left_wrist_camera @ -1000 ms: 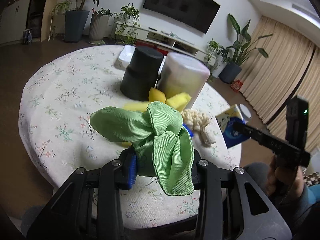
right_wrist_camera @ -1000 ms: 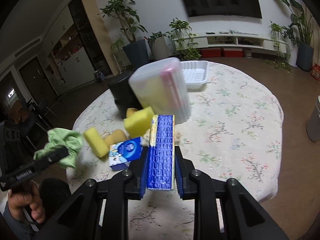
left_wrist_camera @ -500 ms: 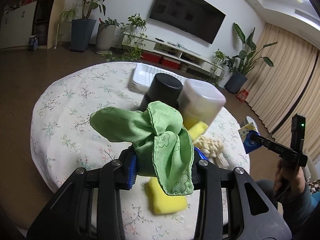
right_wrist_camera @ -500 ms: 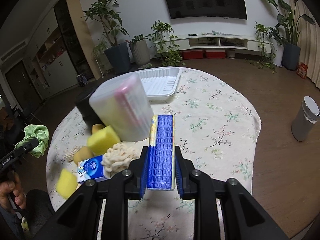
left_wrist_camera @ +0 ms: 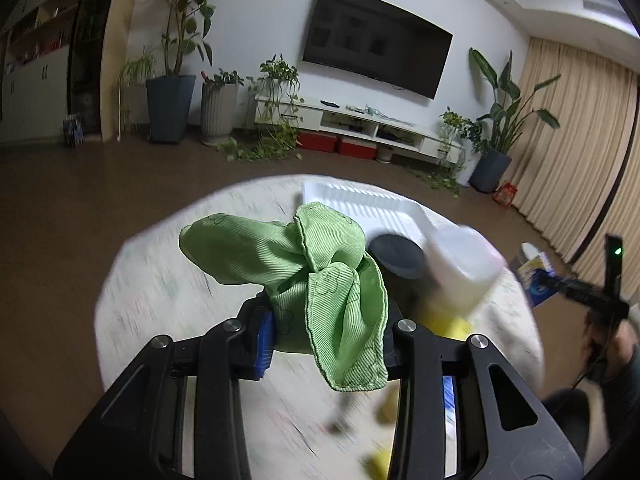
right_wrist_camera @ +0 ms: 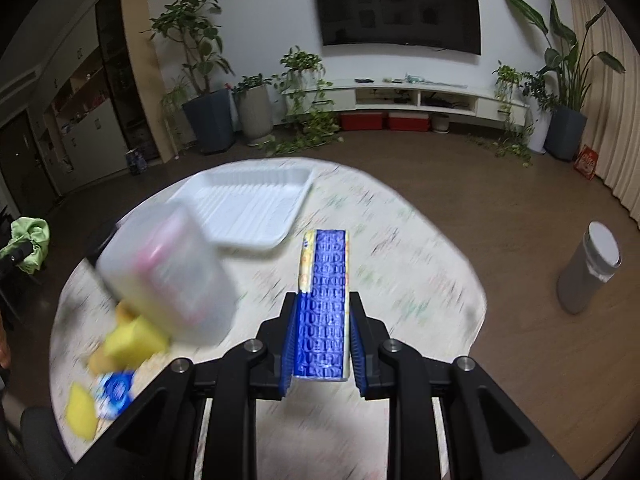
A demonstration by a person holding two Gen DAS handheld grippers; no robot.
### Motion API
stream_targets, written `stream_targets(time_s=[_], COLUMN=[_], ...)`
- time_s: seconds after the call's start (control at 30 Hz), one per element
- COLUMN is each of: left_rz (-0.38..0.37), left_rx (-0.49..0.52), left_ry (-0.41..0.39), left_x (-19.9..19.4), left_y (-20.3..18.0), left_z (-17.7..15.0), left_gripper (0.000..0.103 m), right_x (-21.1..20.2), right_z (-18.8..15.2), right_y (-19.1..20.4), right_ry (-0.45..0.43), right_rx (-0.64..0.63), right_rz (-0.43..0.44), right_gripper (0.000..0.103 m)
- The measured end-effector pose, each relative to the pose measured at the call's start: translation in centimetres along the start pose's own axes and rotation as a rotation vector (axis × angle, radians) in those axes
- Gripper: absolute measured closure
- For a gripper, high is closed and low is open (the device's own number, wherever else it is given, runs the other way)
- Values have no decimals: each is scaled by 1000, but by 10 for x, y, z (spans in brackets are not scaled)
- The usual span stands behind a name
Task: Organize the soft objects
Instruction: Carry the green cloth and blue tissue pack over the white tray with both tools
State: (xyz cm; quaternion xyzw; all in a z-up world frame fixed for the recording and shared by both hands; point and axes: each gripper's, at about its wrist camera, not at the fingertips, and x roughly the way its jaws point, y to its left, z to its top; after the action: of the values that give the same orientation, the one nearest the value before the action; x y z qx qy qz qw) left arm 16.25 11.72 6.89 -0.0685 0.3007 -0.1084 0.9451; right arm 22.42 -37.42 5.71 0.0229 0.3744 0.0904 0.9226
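My left gripper (left_wrist_camera: 326,336) clamped the green cloth (left_wrist_camera: 316,280); my right gripper (right_wrist_camera: 322,344) pinched the blue pack (right_wrist_camera: 324,300); carrying both, mid-step; next, lowering into the white tray (right_wrist_camera: 256,204) at eleven o'clock, I judged.

One green cloth (left_wrist_camera: 320,280) sits bunched between the left fingers. One blue tissue pack (right_wrist_camera: 324,304) sits between the right fingers, and a second blue pack (right_wrist_camera: 116,392) lies low to their left. One white tray (right_wrist_camera: 248,208) lies ahead of the right fingers, with one translucent container (right_wrist_camera: 168,276) to their left. One black container (left_wrist_camera: 396,256) stands just right of the left fingers. Yellow sponges (right_wrist_camera: 136,340) left of the right fingers number perhaps three; blur smears them.
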Motion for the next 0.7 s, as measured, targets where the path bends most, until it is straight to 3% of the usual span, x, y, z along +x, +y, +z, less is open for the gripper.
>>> stream_targets(time_s=[0.13, 0.27, 0.4, 0.57, 0.7], left_rz=[36, 1, -59, -149, -156], left_rx=[121, 220, 303, 393, 415], left_ry=[15, 45, 87, 165, 241], left_x=[46, 104, 160, 222, 261], left_y=[5, -2, -22, -52, -59], left_z=[38, 81, 110, 120, 113], left_gripper=[70, 69, 69, 69, 68], right_x=[32, 70, 118, 179, 211], right_z=[45, 85, 115, 136, 135], right_y=[-10, 5, 32, 60, 69], right_ry=[10, 36, 91, 173, 210], right_rx=[-24, -101, -170, -235, -254], right_rz=[-5, 28, 118, 233, 307], right_gripper=[78, 78, 78, 77, 77])
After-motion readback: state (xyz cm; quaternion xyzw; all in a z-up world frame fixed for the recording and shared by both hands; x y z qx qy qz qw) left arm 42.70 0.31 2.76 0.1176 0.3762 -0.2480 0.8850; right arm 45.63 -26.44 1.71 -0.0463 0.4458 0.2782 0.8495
